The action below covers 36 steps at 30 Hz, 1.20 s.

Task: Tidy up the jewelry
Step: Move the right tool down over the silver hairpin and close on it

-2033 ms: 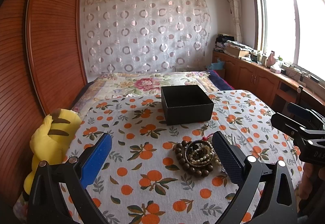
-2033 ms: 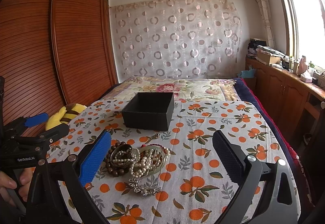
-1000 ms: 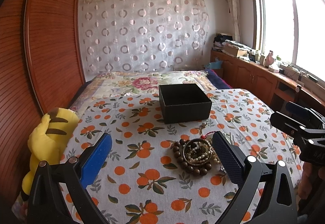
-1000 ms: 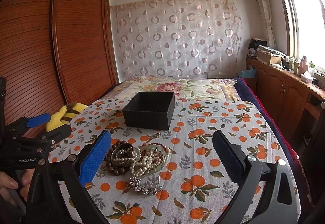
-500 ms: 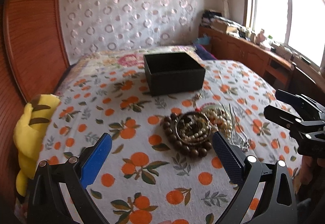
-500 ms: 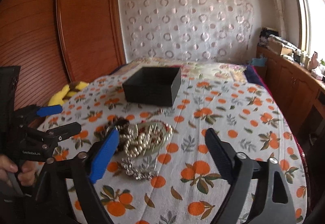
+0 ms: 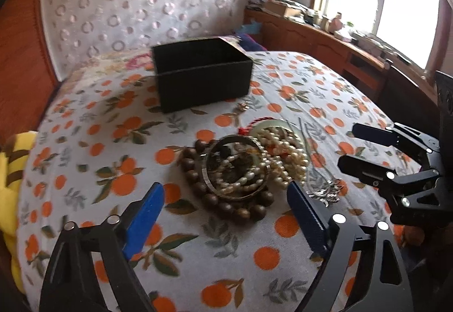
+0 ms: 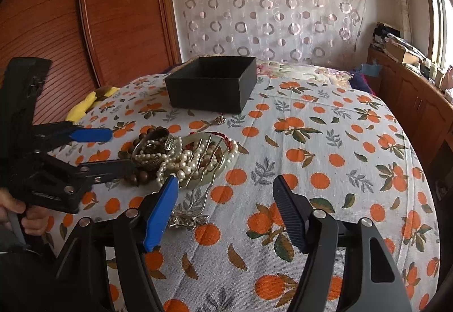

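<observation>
Both jaws just narrowing, nothing gripped: left gripper [image 7: 225, 211] nearing the jewelry pile [image 7: 249, 164], right gripper [image 8: 226, 205] beside it. Risk: the tangled pearl strands [image 8: 181, 160] drag the bangle [image 7: 236, 167] and hairpin [image 8: 205, 170] along, spilling short of the black box [image 8: 212, 85].

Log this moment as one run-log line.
stage: approach | left hand-held gripper: open, closing, empty, nearing jewelry pile | right hand-held gripper: open, closing, empty | black box: behind pile

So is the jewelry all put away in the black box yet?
Not yet. Nothing looks done: the jewelry pile is heaped on the bedspread, outside the black box. Nothing is in hand: the left gripper and right gripper are open beside the pile, their fingers just closing. Every piece is left.
</observation>
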### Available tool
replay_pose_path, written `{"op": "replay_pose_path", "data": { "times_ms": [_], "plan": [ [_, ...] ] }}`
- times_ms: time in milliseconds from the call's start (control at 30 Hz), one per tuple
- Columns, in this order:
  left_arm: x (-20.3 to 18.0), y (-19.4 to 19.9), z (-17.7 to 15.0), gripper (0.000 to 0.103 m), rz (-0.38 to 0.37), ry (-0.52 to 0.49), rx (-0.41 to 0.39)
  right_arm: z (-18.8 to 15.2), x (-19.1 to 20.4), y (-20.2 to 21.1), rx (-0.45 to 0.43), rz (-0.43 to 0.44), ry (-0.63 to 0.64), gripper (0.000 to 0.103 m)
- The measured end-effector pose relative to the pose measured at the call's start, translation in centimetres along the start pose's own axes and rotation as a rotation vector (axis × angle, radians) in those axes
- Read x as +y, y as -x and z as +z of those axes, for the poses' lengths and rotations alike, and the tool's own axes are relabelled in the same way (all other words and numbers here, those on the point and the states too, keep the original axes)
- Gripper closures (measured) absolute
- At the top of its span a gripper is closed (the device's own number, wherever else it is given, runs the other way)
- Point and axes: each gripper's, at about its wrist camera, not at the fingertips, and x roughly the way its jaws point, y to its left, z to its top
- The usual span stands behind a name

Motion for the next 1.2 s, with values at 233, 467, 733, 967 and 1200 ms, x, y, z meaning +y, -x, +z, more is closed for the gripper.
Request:
{"op": "replay_pose_path", "data": {
  "times_ms": [233,467,733,967,1200],
  "plan": [
    [-0.2,-1.7,1.2,0.034,-0.032,-0.017,0.029,-0.2,0.0,0.0,-0.008,0.007,0.003,0.031],
    [-0.1,-2.7,2.0,0.034,-0.058,-0.028,0.033,-0.2,0.0,0.1,-0.014,0.010,-0.003,0.031],
    [0.2,-2.9,1.8,0.042,-0.094,-0.026,0.026,-0.2,0.0,0.2,-0.013,0.010,-0.001,0.031],
    [0.7,-2.2,1.7,0.048,-0.076,0.007,0.013,-0.1,0.4,-0.1,0.001,0.011,0.011,0.031],
    [1.5,0.6,1.6,0.048,-0.038,0.038,-0.061,0.1,1.5,-0.8,0.048,0.037,0.066,0.031]
  ]
}}
